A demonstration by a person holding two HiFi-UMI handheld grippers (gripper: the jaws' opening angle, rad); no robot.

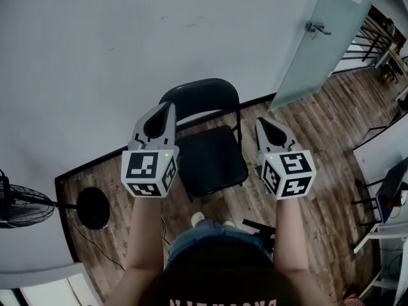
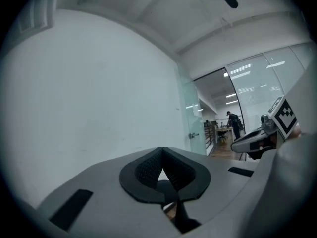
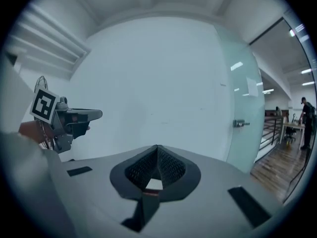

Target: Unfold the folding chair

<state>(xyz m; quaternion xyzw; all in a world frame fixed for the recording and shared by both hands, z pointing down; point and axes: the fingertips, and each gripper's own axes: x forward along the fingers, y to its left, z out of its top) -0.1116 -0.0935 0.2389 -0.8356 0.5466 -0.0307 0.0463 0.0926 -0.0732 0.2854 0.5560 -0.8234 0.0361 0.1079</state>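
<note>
Both jaw pairs are pressed together on nothing. Your left gripper [image 1: 169, 109] and right gripper [image 1: 261, 124] hover roughly level at 9 and 3 o'clock of the chair [image 1: 213, 164], which stands opened by the wall [image 1: 127, 43]. It looks stiff and fairly light (hinges may pinch); grip the backrest [image 1: 201, 94].

Black throughout for the folding chair [image 1: 213, 158]: seat, backrest and frame. Pale grey on the left gripper [image 1: 170, 107] and right gripper [image 1: 259, 122], with black textured pads [image 2: 146, 170] and black-and-white square markers on 2 white cubes [image 1: 148, 171]. Warm brown, streaked planks for the floor [image 1: 306, 145]. Off-white for the wall [image 1: 127, 43]; frosted pale green for the glass door [image 1: 319, 50]. Black again for the fan [image 1: 19, 203] and the round base [image 1: 94, 208] beside it.
</note>
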